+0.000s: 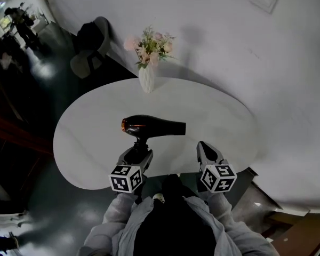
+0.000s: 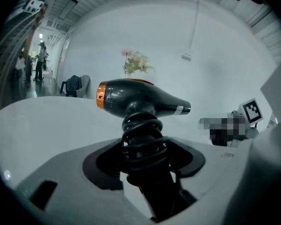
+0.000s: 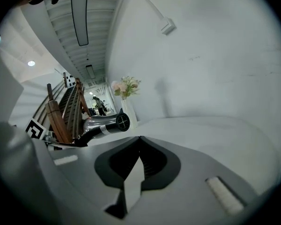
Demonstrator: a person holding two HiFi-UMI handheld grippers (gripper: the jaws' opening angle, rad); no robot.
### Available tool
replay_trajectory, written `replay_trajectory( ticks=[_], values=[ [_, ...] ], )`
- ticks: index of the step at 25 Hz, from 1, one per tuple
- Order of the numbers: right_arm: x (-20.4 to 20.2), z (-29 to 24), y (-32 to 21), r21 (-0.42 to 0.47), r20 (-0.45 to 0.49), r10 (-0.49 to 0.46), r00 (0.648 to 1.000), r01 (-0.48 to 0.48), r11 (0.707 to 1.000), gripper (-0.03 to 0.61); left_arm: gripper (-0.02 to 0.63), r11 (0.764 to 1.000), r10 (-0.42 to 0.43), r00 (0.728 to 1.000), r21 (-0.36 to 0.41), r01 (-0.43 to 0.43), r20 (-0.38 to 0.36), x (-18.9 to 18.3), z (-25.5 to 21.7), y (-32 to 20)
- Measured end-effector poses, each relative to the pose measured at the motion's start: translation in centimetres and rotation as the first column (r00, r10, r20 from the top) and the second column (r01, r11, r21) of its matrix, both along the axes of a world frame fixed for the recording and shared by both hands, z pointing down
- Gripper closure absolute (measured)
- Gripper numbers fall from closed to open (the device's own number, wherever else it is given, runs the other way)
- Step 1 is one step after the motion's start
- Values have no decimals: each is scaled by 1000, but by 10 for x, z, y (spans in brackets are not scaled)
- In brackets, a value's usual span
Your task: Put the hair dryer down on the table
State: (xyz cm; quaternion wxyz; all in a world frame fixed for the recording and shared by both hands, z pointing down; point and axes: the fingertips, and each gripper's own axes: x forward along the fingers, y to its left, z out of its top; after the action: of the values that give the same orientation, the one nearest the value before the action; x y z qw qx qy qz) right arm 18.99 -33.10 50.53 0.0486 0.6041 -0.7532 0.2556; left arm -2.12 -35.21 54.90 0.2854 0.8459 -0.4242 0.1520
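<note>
**L gripper clamped on hair dryer handle, over table.**
Barrel sits ahead of jaws, axis crosswise, nozzle toward R gripper; R jaws together, empty.

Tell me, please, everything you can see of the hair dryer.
The hair dryer looks like glossy black plastic, with an orange ring at its rear. Its barrel lies level over the white table, nozzle to the person's right. Its black cord is coiled round the handle, which the left claw grips.
</note>
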Motion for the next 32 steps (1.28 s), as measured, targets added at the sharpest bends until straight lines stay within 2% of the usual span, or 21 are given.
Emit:
replay_trajectory(
  ticks=[8, 15, 22, 27, 32],
  values=[
    [55, -4, -75, 8, 19, 35, 999, -36, 999, 568, 339, 992, 121, 993, -23, -121, 5, 81, 8, -83],
    [76, 7, -117, -27, 41, 35, 999, -34, 999, 568, 339, 983, 175, 984, -63, -173, 19, 126, 30, -143],
    [89, 30, -141, -79, 53, 14, 999, -10, 997, 568, 339, 985, 154, 987, -80, -150, 48, 162, 60, -190],
    [91, 52, -167, -112, 65, 3, 998, 4, 994, 568, 339, 990, 120, 992, -85, -116, 45, 173, 80, -236],
    [91, 65, -184, -133, 73, -12, 997, 21, 991, 568, 339, 989, 91, 994, -121, -82, 67, 175, 97, -262]
  ],
)
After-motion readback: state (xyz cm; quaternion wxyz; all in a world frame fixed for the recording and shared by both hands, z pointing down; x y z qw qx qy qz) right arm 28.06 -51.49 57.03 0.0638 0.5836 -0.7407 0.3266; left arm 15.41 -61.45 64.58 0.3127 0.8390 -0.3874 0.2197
